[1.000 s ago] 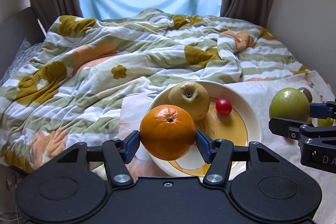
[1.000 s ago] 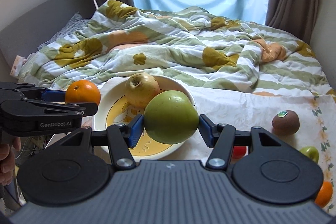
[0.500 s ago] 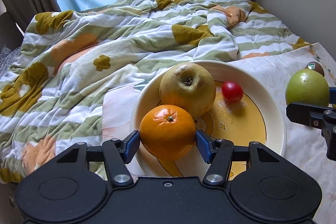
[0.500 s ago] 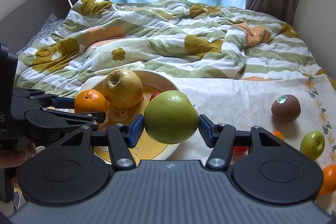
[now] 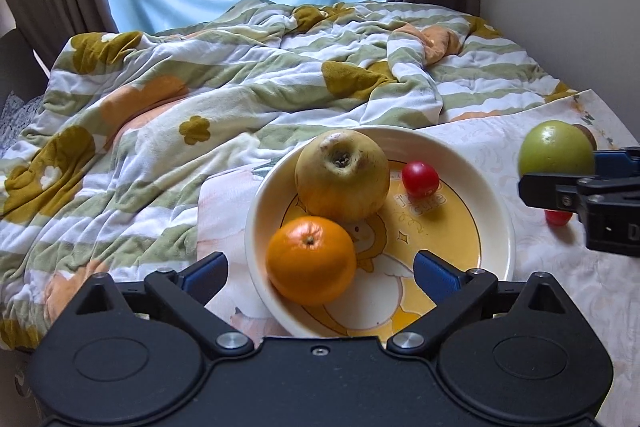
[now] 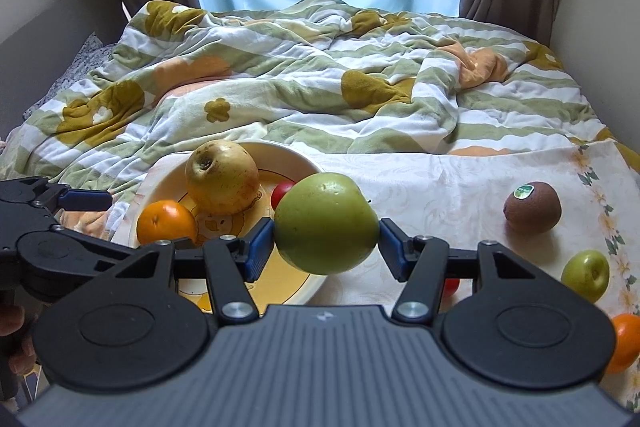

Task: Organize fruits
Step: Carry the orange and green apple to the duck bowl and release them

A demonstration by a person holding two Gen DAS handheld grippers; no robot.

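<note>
Standing wide apart, the jaws of the left gripper [image 5: 318, 273] have just been opening, and the orange [image 5: 311, 259] lies free between them on the plate [image 5: 496, 211], beside the yellow apple [image 5: 342, 175] and a cherry tomato [image 5: 420, 179]. At right, the right gripper [image 6: 326, 243] squeezes the green apple [image 6: 326, 223] above the plate's near rim.

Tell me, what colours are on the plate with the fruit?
The plate is cream with a yellow cartoon picture in the middle, clearest in the left wrist view.
</note>
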